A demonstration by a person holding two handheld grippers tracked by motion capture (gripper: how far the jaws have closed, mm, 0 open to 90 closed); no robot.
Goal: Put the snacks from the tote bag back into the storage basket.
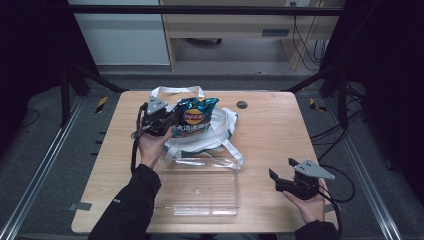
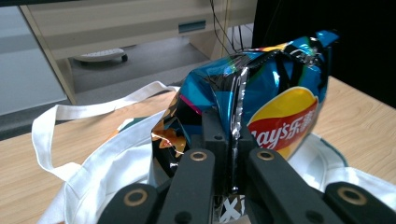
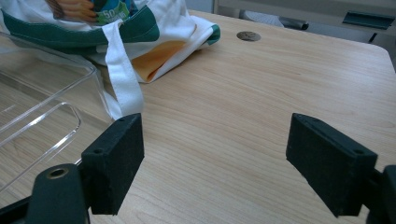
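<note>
Left gripper (image 1: 167,121), upper left of frame: fingers clamped on crisp bag (image 2: 275,98) seam above tote bag (image 1: 220,131). Right gripper (image 3: 215,158), lower right: fingers wide apart, empty.

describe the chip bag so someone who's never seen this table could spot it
On the wooden table, look at the far left, where a white tote bag lies. Above it the left claw pinches the chip bag: shiny blue foil with a red and yellow logo.
</note>
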